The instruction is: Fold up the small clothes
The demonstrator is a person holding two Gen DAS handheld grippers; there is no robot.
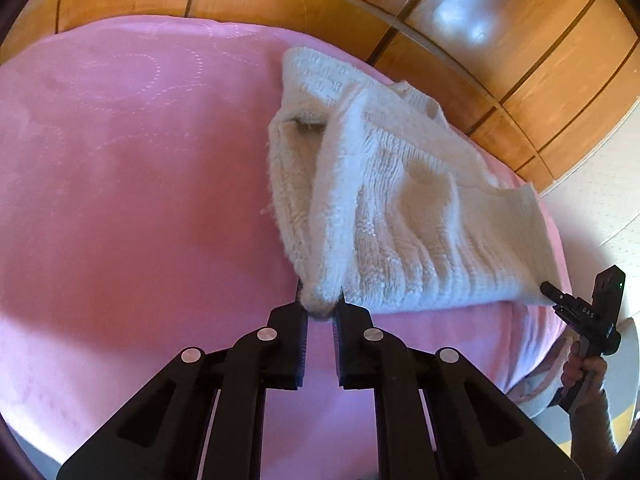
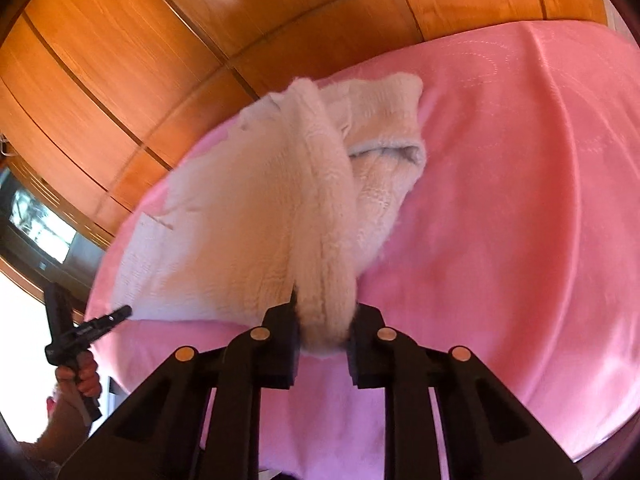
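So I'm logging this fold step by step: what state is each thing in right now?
White garment: crumpled, partly lifted off the cover, held at two corners.
Left gripper: jaws shut on a garment corner.
Right gripper: jaws shut on a thick bunch of the garment.
Pink cover: spread flat under the garment.

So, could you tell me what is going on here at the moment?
A person is folding a white fluffy garment on a pink bedcover with two handheld grippers. The left gripper is shut on one corner, and the right gripper is shut on another. Part of the garment is lifted, and the fold is not finished.
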